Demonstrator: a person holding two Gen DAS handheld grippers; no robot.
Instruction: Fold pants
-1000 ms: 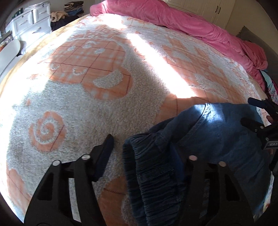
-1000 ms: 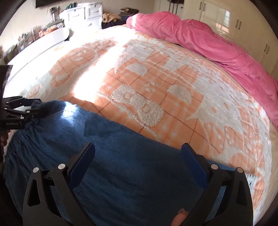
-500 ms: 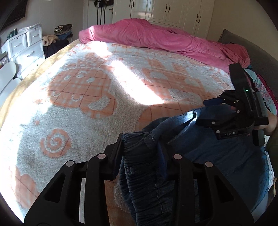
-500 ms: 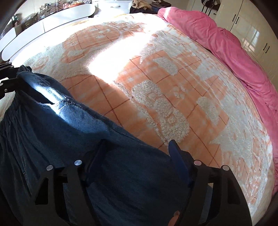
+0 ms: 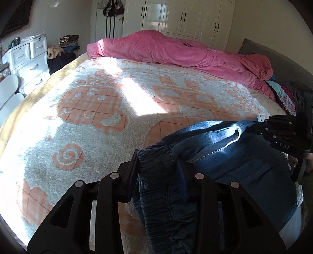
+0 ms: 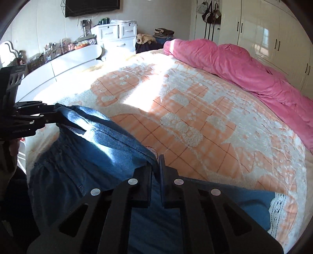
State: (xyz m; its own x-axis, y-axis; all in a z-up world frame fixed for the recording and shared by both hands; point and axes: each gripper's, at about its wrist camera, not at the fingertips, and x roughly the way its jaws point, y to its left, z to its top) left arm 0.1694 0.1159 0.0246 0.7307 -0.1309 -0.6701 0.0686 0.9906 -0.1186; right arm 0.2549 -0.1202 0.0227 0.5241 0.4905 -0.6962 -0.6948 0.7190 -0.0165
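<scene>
The blue denim pants (image 5: 234, 166) hang lifted at the near edge of the bed, stretched between both grippers. My left gripper (image 5: 158, 162) is shut on the bunched elastic waistband, which fills the gap between its fingers. In the right wrist view my right gripper (image 6: 156, 164) is shut on a thin upper edge of the pants (image 6: 88, 156). The left gripper (image 6: 55, 115) shows at the far left of that view, pinching the other corner. The right gripper (image 5: 252, 127) appears at the right of the left wrist view, closed on the sunlit denim edge.
An orange and white fleece blanket (image 5: 97, 109) covers the bed. A pink duvet (image 5: 176, 52) is heaped along the far side. White drawers (image 5: 27, 58) and a wardrobe (image 5: 185, 17) stand beyond. A lace-trimmed cloth (image 6: 277, 211) lies under the pants.
The right gripper went from wide open to shut on the pants' edge. The left jaws narrowed onto the waistband. Both grippers rose and the denim lifted off the blanket.
</scene>
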